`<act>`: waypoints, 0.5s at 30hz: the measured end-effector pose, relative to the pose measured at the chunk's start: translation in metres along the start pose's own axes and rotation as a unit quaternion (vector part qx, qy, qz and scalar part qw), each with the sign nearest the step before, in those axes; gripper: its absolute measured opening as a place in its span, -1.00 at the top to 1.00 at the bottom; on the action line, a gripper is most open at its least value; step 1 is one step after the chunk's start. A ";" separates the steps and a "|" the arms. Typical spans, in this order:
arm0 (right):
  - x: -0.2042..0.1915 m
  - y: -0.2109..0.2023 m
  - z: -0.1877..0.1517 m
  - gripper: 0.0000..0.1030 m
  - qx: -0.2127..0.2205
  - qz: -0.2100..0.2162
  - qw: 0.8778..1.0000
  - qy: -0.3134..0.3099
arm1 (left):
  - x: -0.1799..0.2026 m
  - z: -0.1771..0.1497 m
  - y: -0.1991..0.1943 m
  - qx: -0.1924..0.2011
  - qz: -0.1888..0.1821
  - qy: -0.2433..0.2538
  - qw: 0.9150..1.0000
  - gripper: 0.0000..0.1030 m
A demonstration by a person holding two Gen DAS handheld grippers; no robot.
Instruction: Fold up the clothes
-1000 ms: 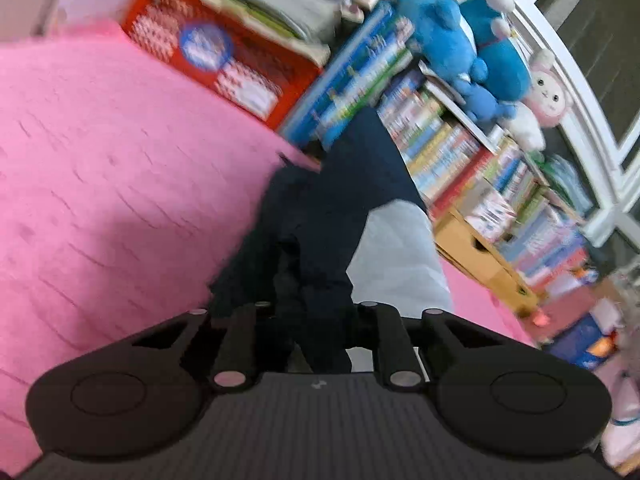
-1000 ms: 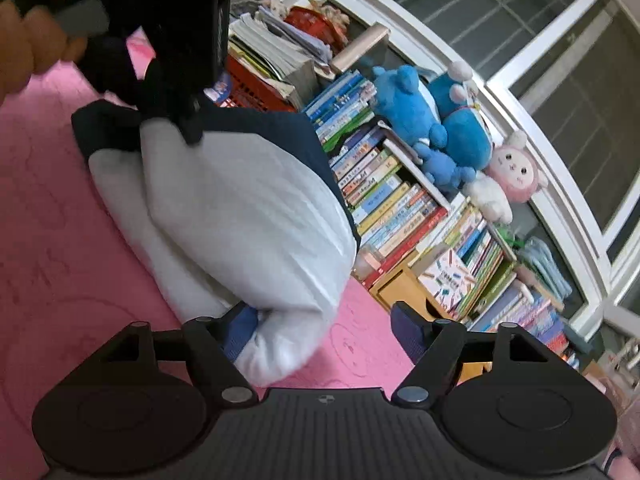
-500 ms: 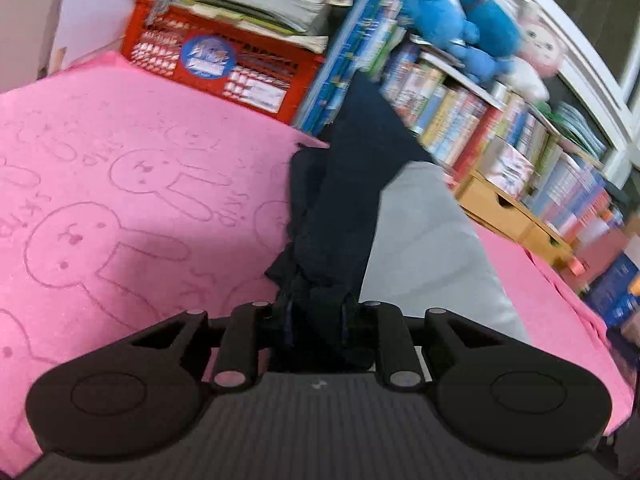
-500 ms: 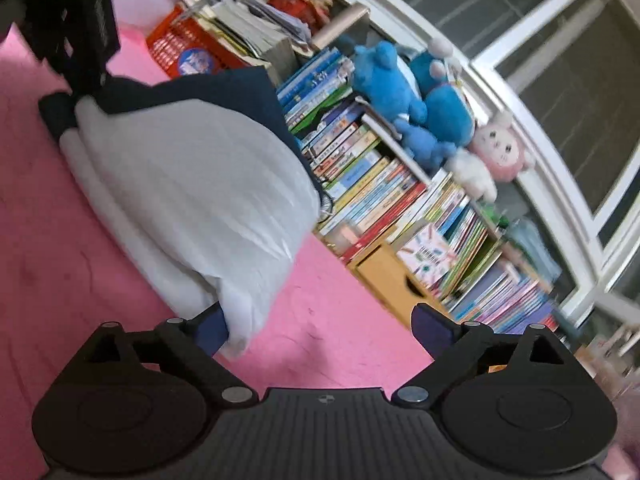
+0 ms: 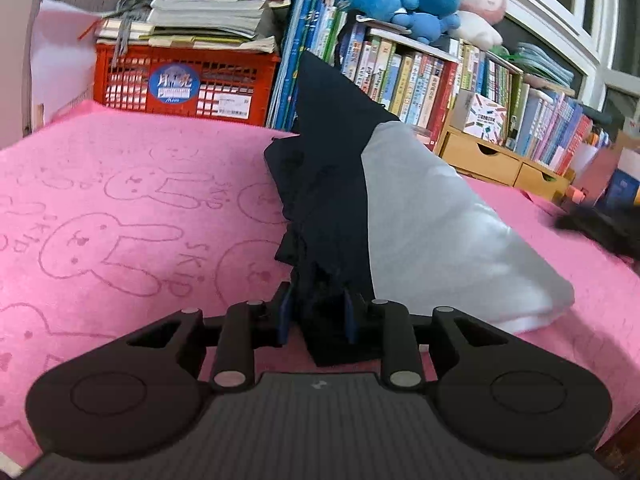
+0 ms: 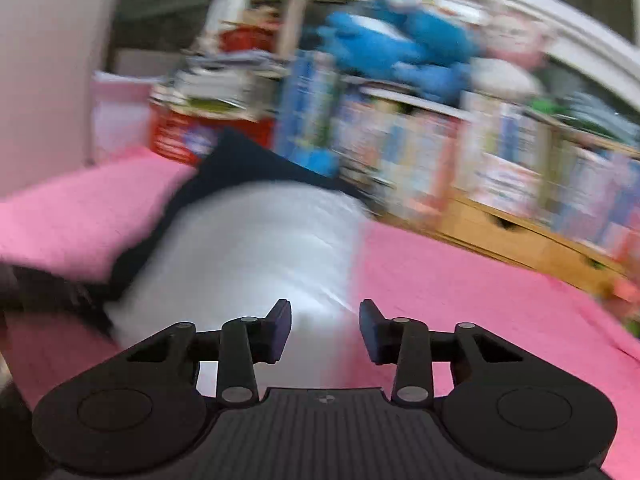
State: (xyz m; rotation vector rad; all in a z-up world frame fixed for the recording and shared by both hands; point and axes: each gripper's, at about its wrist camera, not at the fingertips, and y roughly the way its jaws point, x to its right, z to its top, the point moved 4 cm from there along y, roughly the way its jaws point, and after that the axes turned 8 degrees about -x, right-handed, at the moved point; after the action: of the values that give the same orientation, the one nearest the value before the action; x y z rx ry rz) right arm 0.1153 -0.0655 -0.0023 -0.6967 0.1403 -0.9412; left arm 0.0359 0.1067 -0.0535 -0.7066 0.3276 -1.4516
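Garment (image 5: 400, 200) runs lengthwise away from my left gripper (image 5: 318, 312), whose loosening jaws still pinch its navy near end on the pink blanket (image 5: 120, 200); right gripper (image 6: 325, 326), narrowing, holds nothing.

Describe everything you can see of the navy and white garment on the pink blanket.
The garment is soft cloth, navy on one side and white on the other, folded into a bundle lying on the pink blanket. Its navy end is bunched between the left gripper's jaws. The right gripper hovers over the white part with nothing between its jaws.
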 end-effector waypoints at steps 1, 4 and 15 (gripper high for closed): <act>-0.014 0.016 0.014 0.27 0.001 0.018 1.000 -0.010 | -0.004 0.000 -0.003 -0.004 -0.008 -0.016 1.000 0.48; -0.054 0.066 0.023 0.28 -0.049 0.047 0.997 -0.029 | -0.032 0.022 -0.031 0.023 -0.065 -0.070 0.995 0.53; -0.061 0.064 0.000 0.31 -0.086 0.141 0.986 0.005 | 0.033 0.139 0.049 0.088 -0.087 0.053 0.991 0.51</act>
State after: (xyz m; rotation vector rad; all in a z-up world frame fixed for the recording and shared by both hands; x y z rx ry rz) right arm 0.1231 0.0070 -0.0516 -0.8077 0.3233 -0.6653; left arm 0.1625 0.1064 0.0293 -0.5272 0.2202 -1.6651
